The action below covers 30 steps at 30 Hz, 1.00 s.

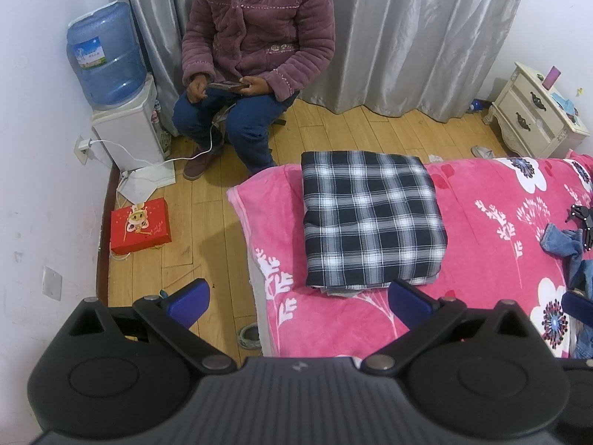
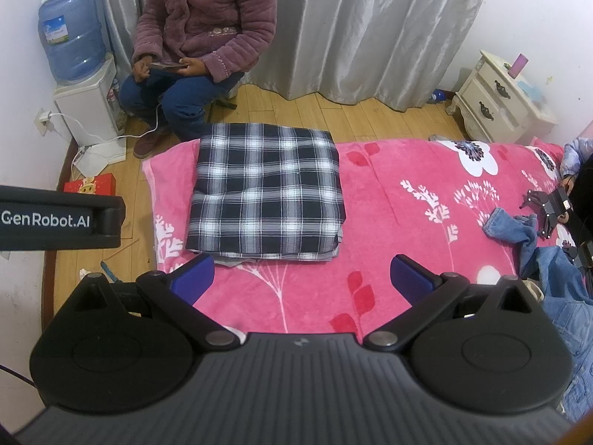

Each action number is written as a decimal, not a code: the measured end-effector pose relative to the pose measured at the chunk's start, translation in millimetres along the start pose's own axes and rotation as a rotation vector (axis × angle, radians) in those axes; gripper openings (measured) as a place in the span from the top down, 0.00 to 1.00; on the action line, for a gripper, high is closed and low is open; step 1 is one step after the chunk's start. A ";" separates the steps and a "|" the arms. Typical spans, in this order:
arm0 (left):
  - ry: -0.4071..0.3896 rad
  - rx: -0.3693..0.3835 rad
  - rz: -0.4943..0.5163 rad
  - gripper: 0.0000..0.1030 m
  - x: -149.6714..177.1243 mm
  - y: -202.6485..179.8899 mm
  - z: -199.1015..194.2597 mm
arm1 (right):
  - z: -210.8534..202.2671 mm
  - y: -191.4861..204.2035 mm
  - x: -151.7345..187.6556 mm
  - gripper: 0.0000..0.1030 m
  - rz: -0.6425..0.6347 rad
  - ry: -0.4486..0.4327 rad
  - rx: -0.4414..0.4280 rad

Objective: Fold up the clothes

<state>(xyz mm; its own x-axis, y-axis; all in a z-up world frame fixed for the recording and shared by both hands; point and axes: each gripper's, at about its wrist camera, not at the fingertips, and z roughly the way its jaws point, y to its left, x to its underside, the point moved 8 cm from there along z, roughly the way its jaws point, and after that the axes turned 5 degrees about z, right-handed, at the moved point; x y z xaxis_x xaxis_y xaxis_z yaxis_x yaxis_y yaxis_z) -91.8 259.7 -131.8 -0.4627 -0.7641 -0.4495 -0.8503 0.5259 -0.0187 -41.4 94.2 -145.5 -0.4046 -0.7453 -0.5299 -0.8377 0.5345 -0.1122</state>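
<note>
A folded black-and-white plaid garment (image 1: 370,218) (image 2: 267,193) lies flat near the left end of a bed with a pink flowered blanket (image 1: 489,244) (image 2: 407,222). Crumpled blue denim clothing (image 1: 563,244) (image 2: 548,267) lies at the bed's right side. My left gripper (image 1: 298,300) hovers just before the plaid garment's near edge, fingers wide apart and empty. My right gripper (image 2: 302,278) also stands open and empty above the blanket, right of the plaid's near edge. The left gripper's body (image 2: 59,218) shows at the left edge of the right wrist view.
A person in a purple padded jacket (image 1: 255,37) sits beyond the bed holding a phone. A water dispenser (image 1: 111,85), a red box (image 1: 141,226) and cables lie on the wooden floor at left. A cream nightstand (image 1: 533,111) stands at right. Another black gripper (image 2: 548,211) rests by the denim.
</note>
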 end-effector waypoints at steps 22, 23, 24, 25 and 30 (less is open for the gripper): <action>0.004 -0.009 -0.010 0.00 3.4 2.9 1.1 | -0.4 4.2 -1.3 0.01 -0.007 0.004 0.000; 0.004 -0.009 -0.011 0.00 3.4 3.0 1.2 | -0.3 4.4 -1.3 0.01 -0.007 0.004 -0.001; 0.005 -0.010 -0.011 0.00 3.4 3.2 1.2 | -0.3 4.6 -1.3 0.01 -0.008 0.004 -0.001; 0.005 -0.010 -0.012 0.00 3.3 3.3 1.3 | -0.2 4.8 -1.2 0.01 -0.009 0.004 -0.001; 0.006 -0.012 -0.015 0.00 3.6 4.8 1.1 | -0.2 5.6 -1.3 0.01 -0.011 0.005 -0.001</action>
<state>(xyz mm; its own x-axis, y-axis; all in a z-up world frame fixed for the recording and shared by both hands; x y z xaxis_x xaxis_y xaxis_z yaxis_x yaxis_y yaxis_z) -97.2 259.9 -134.5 -0.4512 -0.7744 -0.4436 -0.8603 0.5096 -0.0146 -45.7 98.1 -145.3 -0.3970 -0.7533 -0.5244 -0.8426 0.5256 -0.1172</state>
